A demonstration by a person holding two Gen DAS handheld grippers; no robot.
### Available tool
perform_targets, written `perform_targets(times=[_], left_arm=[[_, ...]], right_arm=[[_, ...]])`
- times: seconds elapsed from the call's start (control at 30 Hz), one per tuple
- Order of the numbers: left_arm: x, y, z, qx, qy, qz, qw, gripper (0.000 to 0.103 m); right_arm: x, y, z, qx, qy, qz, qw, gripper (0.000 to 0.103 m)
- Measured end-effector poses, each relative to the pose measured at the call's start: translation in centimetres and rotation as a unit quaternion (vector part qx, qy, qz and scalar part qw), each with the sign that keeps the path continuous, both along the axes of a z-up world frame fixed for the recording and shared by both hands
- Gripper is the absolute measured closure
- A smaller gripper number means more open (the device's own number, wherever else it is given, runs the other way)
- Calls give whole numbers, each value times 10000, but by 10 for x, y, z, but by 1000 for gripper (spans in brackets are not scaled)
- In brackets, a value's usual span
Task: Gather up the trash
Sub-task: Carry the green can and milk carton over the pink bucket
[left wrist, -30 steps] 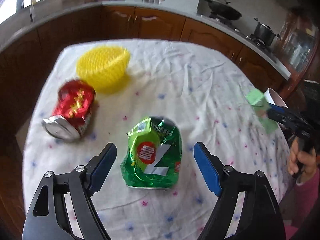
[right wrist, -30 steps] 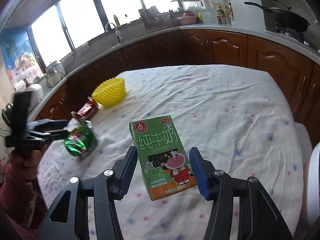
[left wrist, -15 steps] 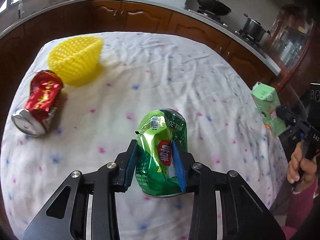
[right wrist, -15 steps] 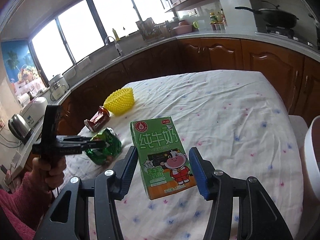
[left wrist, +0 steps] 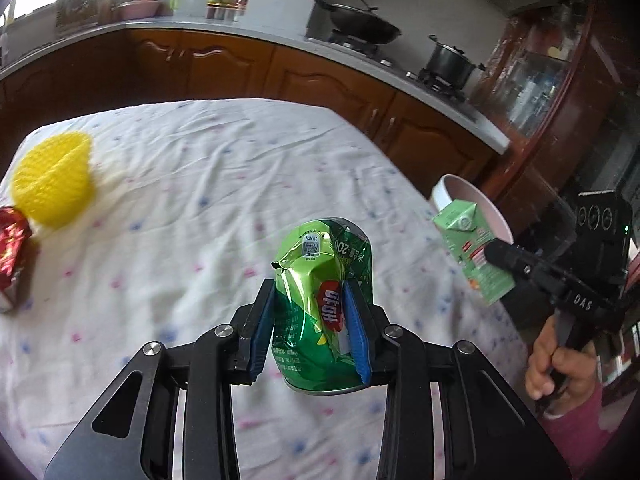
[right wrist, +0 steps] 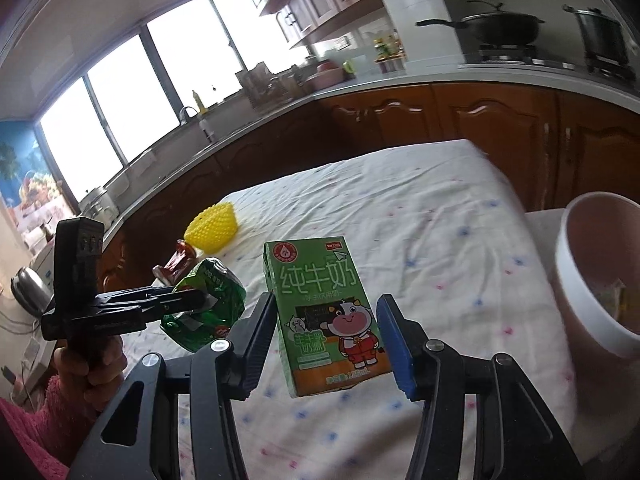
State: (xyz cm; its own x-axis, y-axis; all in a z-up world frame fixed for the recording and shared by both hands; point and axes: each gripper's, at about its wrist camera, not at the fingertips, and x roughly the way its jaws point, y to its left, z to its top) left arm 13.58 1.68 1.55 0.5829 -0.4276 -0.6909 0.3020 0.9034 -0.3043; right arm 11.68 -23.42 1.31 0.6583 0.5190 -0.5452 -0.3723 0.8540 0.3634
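Left gripper (left wrist: 310, 330): fingers clamped on crushed green can (left wrist: 322, 304), squeezing dented sides, can's long axis roughly along fingers, base toward camera. Lifted clear of table (left wrist: 200, 184), judging by right wrist view where can (right wrist: 206, 304) hung above cloth.

Right gripper (right wrist: 328, 336): fingers set wide, either side of green milk carton (right wrist: 326, 312). Carton upright, long axis vertical, printed face to camera, clear of the table. Left finger (right wrist: 260, 332) looked touching carton edge; visible gap at right finger. Grip contact not resolvable here. In left wrist view carton (left wrist: 470, 256) sat at the right gripper's tip, off the table, so held somehow.

Bin (right wrist: 596, 276): white rim, pink inside, off table edge at 3 o'clock from right gripper; some wrapper-like scrap inside. In left wrist view, bin (left wrist: 472, 200) at 1–2 o'clock from can, behind carton.

Key relation: bin nearer right gripper, carton almost beside rim. Can farther out and lower, with right gripper and carton between it and bin. Likely order: carton first, then can.

Remaining on table: red can (left wrist: 12, 248) lying on side at 9 o'clock, yellow mesh basket (left wrist: 52, 180) just beyond it at 10.
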Motion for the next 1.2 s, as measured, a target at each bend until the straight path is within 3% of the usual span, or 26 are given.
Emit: perform_targets(times=[0.5,0.77,1.2], left_arm=[[16,-68,9,-150,-36,-471,9988,72],[19,-74,8,-106,-7,-524,9986,72],[20,-69,2,-123,65,-458,9989,72]], right_arm=[[-12,-56,-4,35,53,-589,9982,51],[-12,-65,-9,-96,75,-738,9972,52],[3,-52,-47,-659,727,-560,9936,49]])
